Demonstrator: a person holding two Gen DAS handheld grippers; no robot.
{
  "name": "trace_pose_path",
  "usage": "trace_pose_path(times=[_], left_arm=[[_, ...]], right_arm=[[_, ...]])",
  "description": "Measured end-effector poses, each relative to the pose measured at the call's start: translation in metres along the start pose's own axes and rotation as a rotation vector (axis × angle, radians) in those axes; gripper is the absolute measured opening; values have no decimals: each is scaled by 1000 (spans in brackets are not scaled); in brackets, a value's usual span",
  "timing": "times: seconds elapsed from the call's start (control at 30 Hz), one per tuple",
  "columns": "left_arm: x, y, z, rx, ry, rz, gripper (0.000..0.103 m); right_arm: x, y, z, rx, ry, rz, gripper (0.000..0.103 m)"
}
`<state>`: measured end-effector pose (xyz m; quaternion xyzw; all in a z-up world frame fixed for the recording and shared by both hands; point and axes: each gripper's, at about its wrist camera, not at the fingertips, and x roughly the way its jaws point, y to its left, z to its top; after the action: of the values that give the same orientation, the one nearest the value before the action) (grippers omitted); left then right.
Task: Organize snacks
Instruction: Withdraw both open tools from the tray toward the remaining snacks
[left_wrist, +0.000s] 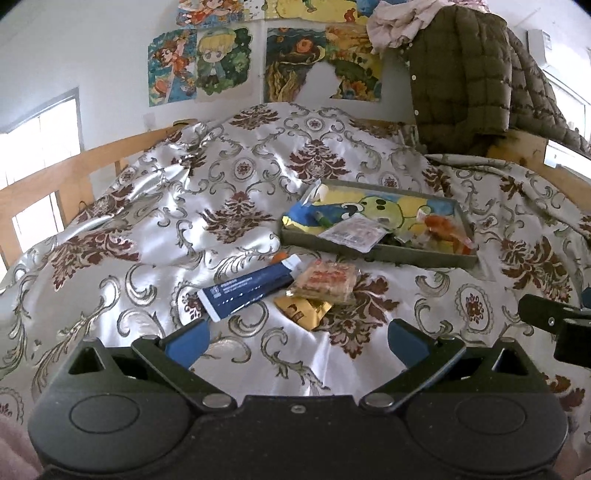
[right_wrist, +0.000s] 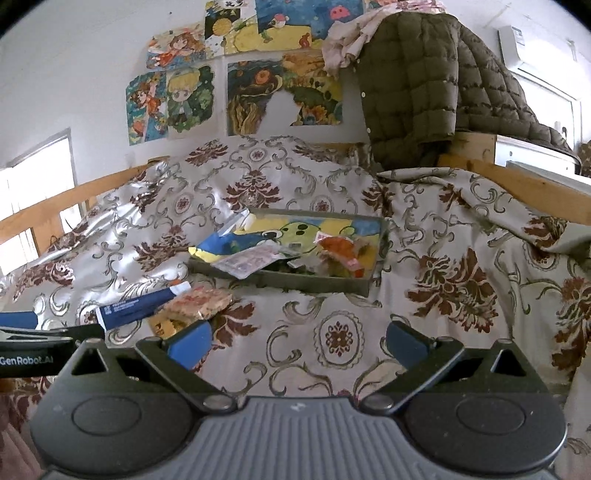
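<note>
A shallow grey-green tray (left_wrist: 384, 254) (right_wrist: 280, 280) with a cartoon lining sits on the bed and holds several snack packets, among them an orange one (left_wrist: 445, 227) (right_wrist: 340, 251) and a clear one (left_wrist: 352, 233) (right_wrist: 245, 263). In front of it lie a dark blue stick pack (left_wrist: 251, 286) (right_wrist: 136, 307), a clear pack of biscuits (left_wrist: 325, 282) (right_wrist: 199, 304) and a gold sachet (left_wrist: 304, 310) (right_wrist: 166, 326). My left gripper (left_wrist: 295, 341) is open and empty, just short of these three. My right gripper (right_wrist: 297, 345) is open and empty, to their right.
The bed is covered by a shiny floral bedspread (left_wrist: 166, 229) with a wooden rail (left_wrist: 74, 162) on the left. A quilted olive jacket (left_wrist: 469, 74) hangs at the back right. The right gripper's body (left_wrist: 554, 325) shows at the left wrist view's right edge.
</note>
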<state>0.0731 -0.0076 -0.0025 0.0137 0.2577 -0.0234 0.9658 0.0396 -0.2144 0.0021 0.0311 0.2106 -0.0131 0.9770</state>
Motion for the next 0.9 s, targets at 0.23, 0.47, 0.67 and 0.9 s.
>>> trace_pose_path(times=[0.23,0.47,0.67,0.9], left_arm=[[-5,0,-4,-12,16,7,102],[-2,-1,-3,-7,40,10,102],[8,2,3,-16,86,-5,102],[26,-2,17,76,113,-24,102]], right_arm=[[-4,3,-4,-5,22,-2,103],[-1,4,-5,-11,41,0,103],[5,5,-5,-10,61,0,103],[16,9,-3,-23,86,5,103]])
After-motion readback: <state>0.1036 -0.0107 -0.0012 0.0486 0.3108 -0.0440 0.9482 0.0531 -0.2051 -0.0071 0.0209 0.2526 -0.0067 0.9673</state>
